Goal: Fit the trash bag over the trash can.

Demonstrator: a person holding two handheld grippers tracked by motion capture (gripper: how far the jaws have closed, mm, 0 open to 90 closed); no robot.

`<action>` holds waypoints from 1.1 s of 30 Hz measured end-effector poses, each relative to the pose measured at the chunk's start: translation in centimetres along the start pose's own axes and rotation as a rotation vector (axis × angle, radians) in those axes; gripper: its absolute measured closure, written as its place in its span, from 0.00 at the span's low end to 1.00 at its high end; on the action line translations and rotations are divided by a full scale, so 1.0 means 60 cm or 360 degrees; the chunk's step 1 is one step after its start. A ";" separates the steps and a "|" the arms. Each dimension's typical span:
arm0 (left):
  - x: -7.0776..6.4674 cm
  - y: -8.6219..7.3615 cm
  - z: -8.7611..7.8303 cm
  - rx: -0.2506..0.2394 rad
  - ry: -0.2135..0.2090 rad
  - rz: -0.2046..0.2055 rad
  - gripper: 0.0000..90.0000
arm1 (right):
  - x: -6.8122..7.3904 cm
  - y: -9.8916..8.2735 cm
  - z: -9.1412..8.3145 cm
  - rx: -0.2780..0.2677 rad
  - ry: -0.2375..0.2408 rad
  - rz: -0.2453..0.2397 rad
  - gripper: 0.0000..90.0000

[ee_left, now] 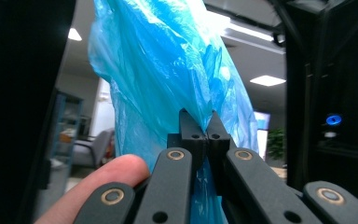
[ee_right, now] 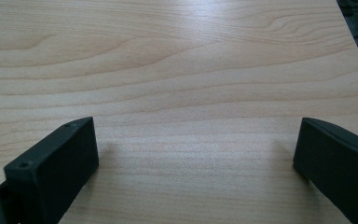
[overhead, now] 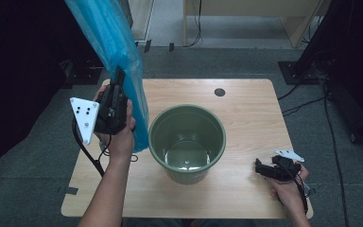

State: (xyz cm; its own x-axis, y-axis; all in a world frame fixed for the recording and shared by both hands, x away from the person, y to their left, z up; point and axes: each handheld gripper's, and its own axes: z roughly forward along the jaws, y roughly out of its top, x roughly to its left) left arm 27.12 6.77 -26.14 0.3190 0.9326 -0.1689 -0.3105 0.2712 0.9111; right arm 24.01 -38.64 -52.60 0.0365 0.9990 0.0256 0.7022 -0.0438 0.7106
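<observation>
A blue plastic bag [overhead: 118, 52] hangs in the air over the table's left side, reaching down beside a green bucket [overhead: 187, 142]. My left gripper [overhead: 118, 78] is raised and shut on the bag; in the left gripper view its jaws pinch the blue plastic bag [ee_left: 168, 70] at the left gripper's tip [ee_left: 205, 128]. The bucket stands upright and empty at the middle of the wooden table [overhead: 250, 109]. My right gripper [overhead: 260, 168] rests low at the table's front right; in the right gripper view the right gripper [ee_right: 196, 154] stands open over bare wood.
A dark round cable hole [overhead: 220, 92] sits at the table's back. Cables [overhead: 307, 101] and dark equipment lie on the grey floor to the right. A light wooden desk frame [overhead: 246, 14] stands beyond the table.
</observation>
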 end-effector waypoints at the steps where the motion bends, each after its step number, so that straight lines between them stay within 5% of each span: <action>1: -0.004 0.002 0.002 -0.0002 -0.0016 -0.0014 1.00 | 0.000 0.000 0.000 0.0000 0.0000 0.0000 0.00; 10: -0.047 0.017 0.016 -0.0043 -0.0119 -0.0018 1.00 | 0.000 0.000 0.000 0.0000 0.0000 -0.0001 0.00; 33: -0.145 -0.007 0.037 0.0006 -0.0314 -0.0057 1.00 | 0.001 0.000 0.000 0.0001 0.0014 -0.0016 0.00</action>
State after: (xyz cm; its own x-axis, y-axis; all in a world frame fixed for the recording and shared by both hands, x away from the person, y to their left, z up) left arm 26.45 -2.00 -24.20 0.4991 0.8576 -0.1243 -0.2926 0.3018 0.9074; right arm 24.00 -38.61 -52.60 0.0231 0.9994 0.0244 0.7029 -0.0336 0.7104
